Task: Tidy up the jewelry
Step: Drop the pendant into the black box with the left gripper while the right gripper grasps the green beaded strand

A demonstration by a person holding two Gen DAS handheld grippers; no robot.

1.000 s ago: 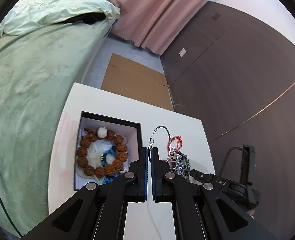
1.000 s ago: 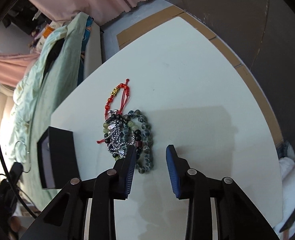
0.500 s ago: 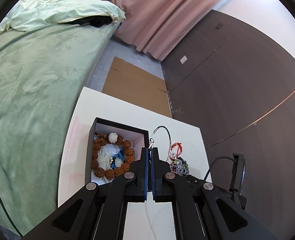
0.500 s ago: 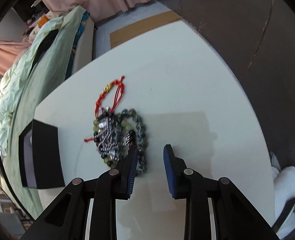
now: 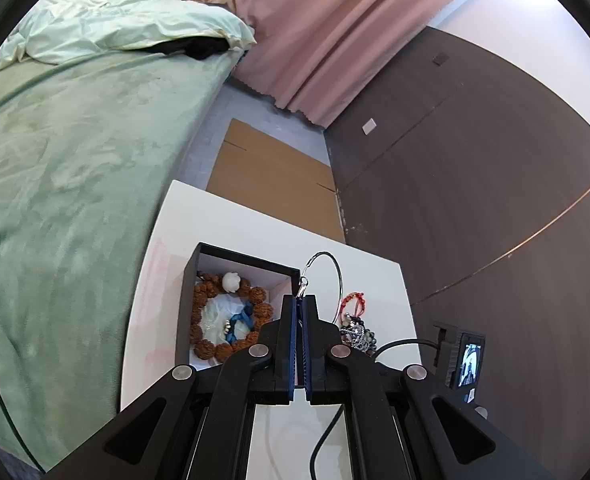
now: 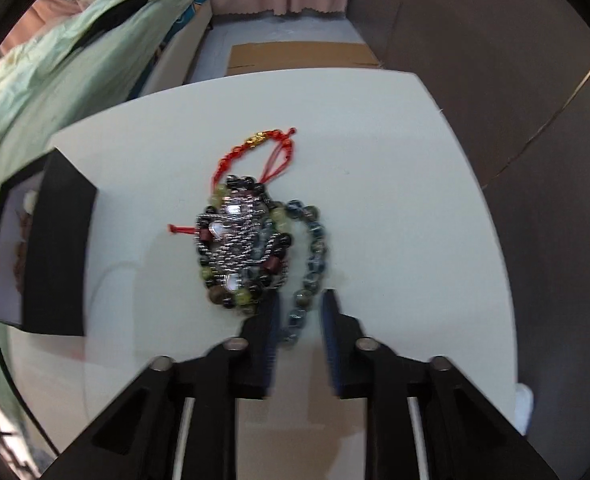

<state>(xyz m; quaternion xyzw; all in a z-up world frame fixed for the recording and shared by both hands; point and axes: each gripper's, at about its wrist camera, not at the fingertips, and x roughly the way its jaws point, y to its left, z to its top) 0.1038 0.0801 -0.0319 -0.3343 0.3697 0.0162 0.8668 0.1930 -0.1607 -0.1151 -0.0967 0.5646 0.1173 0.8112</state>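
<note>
My left gripper point(image 5: 299, 299) is shut on a thin silver hoop bracelet point(image 5: 337, 276), held above the table beside the open black box point(image 5: 243, 258). The box holds a brown bead bracelet point(image 5: 211, 322) and a blue piece. My right gripper point(image 6: 299, 314) is open, low over the table, its jaws on either side of the near end of a blue-grey bead bracelet point(image 6: 315, 248). That bracelet lies in a pile with a silver chain point(image 6: 235, 236), dark and green beads, and a red cord bracelet point(image 6: 255, 146). The box also shows in the right wrist view point(image 6: 55, 248).
The white table point(image 6: 415, 200) stands beside a green bed point(image 5: 63, 184). Flat cardboard point(image 5: 271, 184) lies on the floor beyond the table. A dark wall point(image 5: 475, 200) is at right. A small camera with cable point(image 5: 465, 362) sits by the left gripper.
My left gripper has risen and pulled back with the hoop. My right gripper has swung left and forward, so its jaws now straddle the blue-grey bead bracelet.
</note>
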